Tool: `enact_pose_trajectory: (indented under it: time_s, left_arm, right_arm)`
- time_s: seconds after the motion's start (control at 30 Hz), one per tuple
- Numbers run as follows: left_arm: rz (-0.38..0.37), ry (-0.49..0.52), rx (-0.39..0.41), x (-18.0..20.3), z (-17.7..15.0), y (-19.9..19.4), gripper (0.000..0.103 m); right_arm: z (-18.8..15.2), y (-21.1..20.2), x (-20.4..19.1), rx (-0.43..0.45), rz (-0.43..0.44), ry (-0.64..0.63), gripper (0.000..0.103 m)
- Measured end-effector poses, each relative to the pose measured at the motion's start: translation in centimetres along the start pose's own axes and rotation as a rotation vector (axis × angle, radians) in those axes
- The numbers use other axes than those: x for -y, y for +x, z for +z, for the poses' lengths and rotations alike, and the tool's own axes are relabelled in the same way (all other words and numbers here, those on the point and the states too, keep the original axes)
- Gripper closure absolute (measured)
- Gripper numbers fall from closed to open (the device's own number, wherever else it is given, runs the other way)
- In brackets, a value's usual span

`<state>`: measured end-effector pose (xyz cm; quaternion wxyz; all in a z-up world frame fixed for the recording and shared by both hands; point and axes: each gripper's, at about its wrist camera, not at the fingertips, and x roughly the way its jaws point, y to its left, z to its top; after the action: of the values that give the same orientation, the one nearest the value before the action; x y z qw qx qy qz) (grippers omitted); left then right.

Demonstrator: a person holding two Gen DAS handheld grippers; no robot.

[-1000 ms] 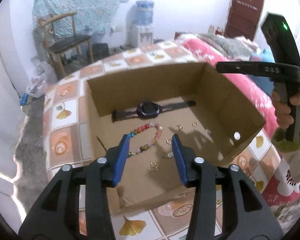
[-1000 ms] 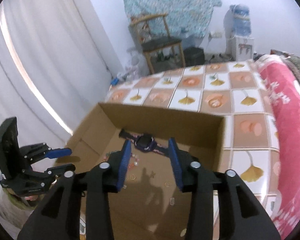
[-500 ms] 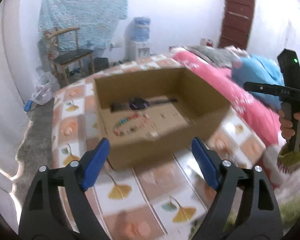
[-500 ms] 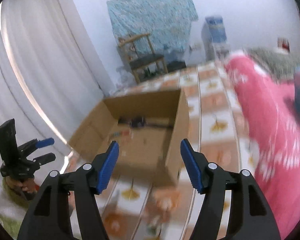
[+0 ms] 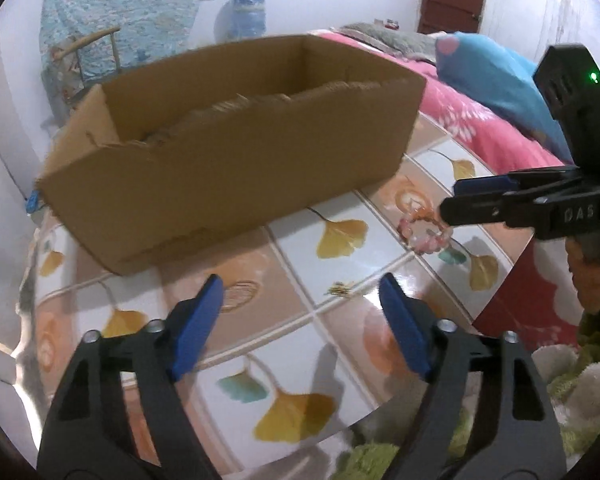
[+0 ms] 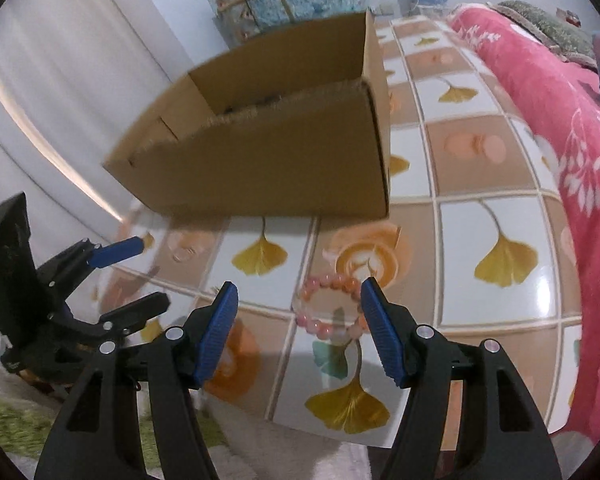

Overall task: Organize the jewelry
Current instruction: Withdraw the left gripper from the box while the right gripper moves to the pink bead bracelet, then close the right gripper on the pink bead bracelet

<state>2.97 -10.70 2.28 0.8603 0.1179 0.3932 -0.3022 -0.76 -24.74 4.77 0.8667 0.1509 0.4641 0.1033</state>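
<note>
Right wrist view: our right gripper (image 6: 298, 306) has jaws parted over the pink bead bracelet (image 6: 329, 306) on the table (image 6: 496, 320) (untouched). Left gripper (image 5: 302, 300), jaws closing on nothing. Beyond, cardboard box (image 6: 276, 168).

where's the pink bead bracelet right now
The pink bead bracelet lies on the tiled table, outside the cardboard box near its front corner. In the right wrist view it sits just ahead of the open right gripper.

Cardboard box (image 5: 228, 168) blurred, near wall hides contents; small gold piece (image 5: 342, 289) unidentifiable
</note>
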Motion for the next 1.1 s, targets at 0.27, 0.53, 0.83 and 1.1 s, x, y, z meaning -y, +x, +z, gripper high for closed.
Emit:
enact_pose_trajectory:
  time_s: [0.27, 0.53, 0.83, 1.1]
  left_arm:
    - [-0.070, -0.028, -0.056, 0.9, -0.2, 2.5, 0.065]
    - [-0.070, 0.017, -0.089, 1.6, -0.3, 3.5, 0.079]
    - [-0.037, 0.052, -0.088, 1.9, -0.1, 3.6, 0.092]
    - [-0.050, 0.028, -0.092, 1.5, 0.0, 3.7, 0.101]
  right_arm:
    - [-0.5, 1.0, -0.3, -0.017, -0.018, -0.011, 0.041]
    - [-0.6, 1.2, 0.1, -0.023, -0.012, 0.007, 0.041]
    - [-1.0, 1.3, -0.1, -0.024, -0.024, -0.007, 0.041]
    - [-1.2, 1.2, -0.3, -0.028, -0.034, -0.030, 0.041]
